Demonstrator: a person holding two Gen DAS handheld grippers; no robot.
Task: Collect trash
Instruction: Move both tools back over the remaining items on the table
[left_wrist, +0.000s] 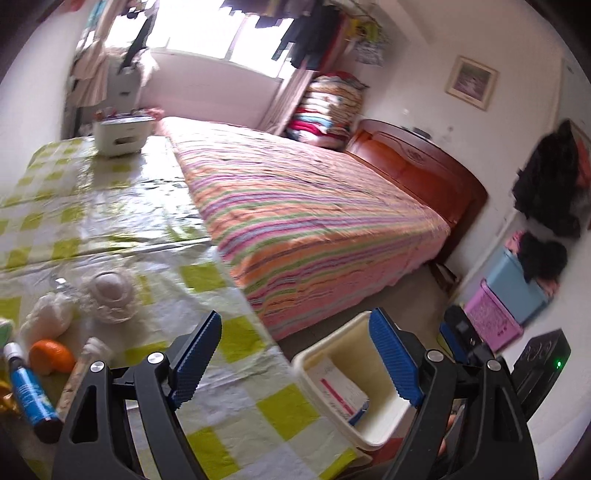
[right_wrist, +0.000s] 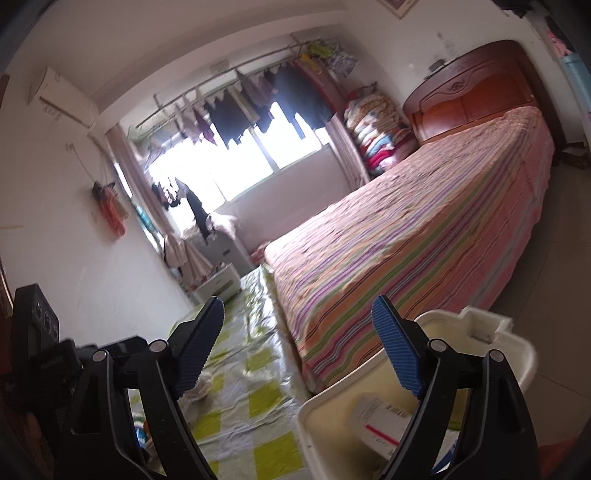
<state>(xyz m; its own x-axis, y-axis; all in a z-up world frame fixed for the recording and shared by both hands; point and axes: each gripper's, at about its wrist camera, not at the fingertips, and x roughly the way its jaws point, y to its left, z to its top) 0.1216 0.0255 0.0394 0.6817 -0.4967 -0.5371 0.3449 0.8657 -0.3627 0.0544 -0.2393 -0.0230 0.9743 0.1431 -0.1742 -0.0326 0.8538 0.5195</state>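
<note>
Both grippers stand with the jaws wide apart and nothing between them. The left gripper (left_wrist: 295, 362) hangs over the near edge of the table (left_wrist: 229, 402), which wears a green-and-white checked plastic cover. Just past that edge stands a cream bin (left_wrist: 384, 417); inside it lies a white carton with a red stripe (left_wrist: 343, 397), partly hidden by the blue finger pad (left_wrist: 393, 360). The right gripper (right_wrist: 297, 349) is above the same bin (right_wrist: 325, 417), whose lower part is cut off by the frame.

Toward the table's left edge lie an orange cap (left_wrist: 51, 356), a blue tube (left_wrist: 31, 393), crumpled clear wrappers (left_wrist: 109, 295) and a pale lump (left_wrist: 48, 319); blur makes these hard to name, and some are cut by the frame. Beside the table runs a striped bed (left_wrist: 310, 221).
</note>
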